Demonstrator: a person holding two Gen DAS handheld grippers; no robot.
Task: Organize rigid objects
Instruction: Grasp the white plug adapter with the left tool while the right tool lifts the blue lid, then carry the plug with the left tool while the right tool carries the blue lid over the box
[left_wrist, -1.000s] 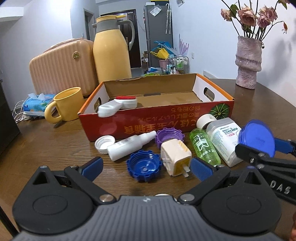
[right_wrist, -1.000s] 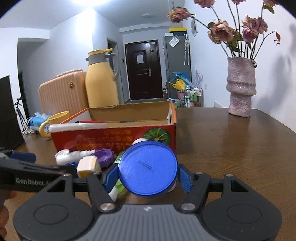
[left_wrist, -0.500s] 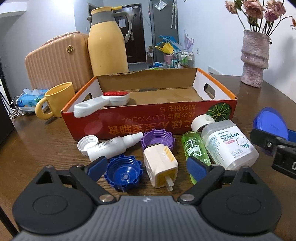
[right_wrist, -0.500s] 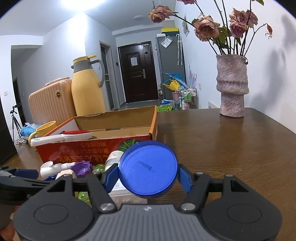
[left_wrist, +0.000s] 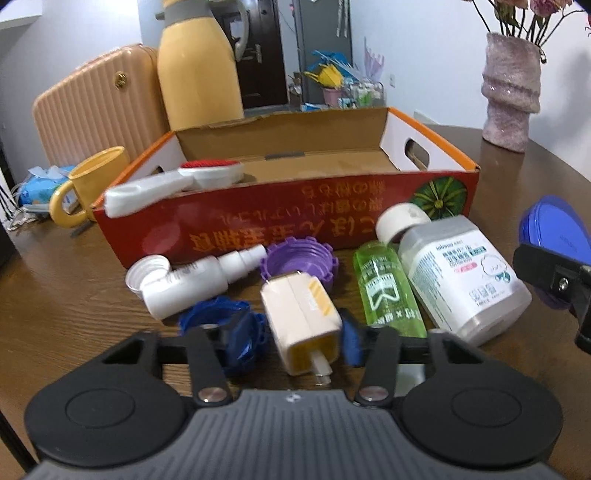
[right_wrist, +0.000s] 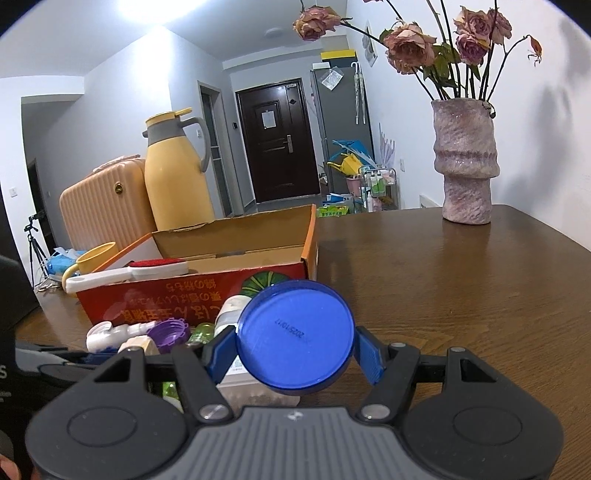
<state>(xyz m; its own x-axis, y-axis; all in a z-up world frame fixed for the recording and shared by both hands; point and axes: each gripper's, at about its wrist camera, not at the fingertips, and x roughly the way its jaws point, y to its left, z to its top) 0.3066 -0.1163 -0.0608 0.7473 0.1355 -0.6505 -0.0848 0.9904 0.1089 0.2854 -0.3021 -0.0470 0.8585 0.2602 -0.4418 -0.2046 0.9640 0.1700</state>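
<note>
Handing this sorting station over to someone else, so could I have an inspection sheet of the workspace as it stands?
Surface: dark wooden table, no spills seen.
Job's things: cardboard box holds a brush; in front lie spray bottle, purple cap, blue cap, green bottle, white jar.
Clutter: yellow mug, thermos jug, ribbed case, vase.
Grippers: left gripper jaws have just been closing on the plug adapter; right gripper grips a blue lid.
Cables: thin wires at the table's far left edge.
Surroundings: dark door, tripod.
</note>
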